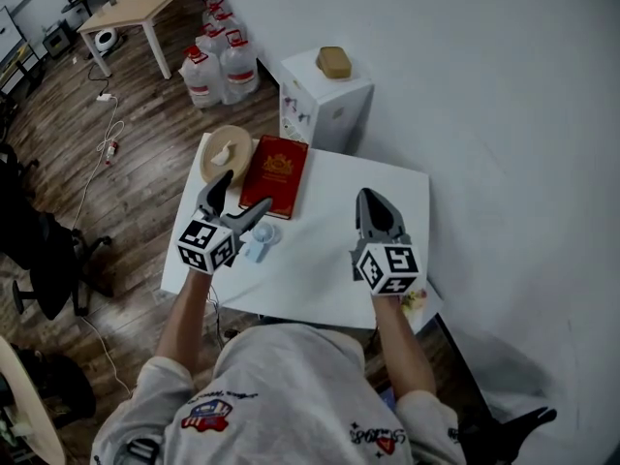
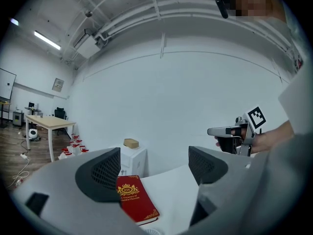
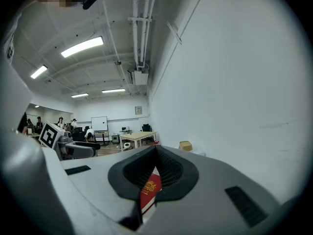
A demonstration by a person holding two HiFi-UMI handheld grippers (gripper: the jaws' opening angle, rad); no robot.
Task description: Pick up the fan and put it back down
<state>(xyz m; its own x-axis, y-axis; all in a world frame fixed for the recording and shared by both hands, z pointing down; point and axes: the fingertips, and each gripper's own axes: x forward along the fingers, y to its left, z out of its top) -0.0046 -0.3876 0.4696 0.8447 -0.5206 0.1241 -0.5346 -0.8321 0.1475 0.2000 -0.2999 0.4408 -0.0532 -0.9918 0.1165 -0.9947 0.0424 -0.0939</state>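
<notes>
Fan [image 1: 260, 243] on white table [image 1: 329, 260], red book [image 2: 134, 199] marked "RW", left gripper [image 1: 248, 190] fingers spread, right gripper [image 1: 368, 198] fingers pressed together.

Fan [image 1: 260, 243] on table [image 1: 329, 211], perhaps against book [image 1: 276, 175] behind.

Left gripper [image 1: 242, 194]: jaws wide apart, pointing forward and slightly right. Right gripper [image 1: 372, 204]: jaws pressed together, pointing forward. Left forearm [image 1: 189, 310] and right forearm [image 1: 399, 342] bare, extended, well apart.

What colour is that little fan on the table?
The fan is pale blue, clearest in the head view.
</notes>
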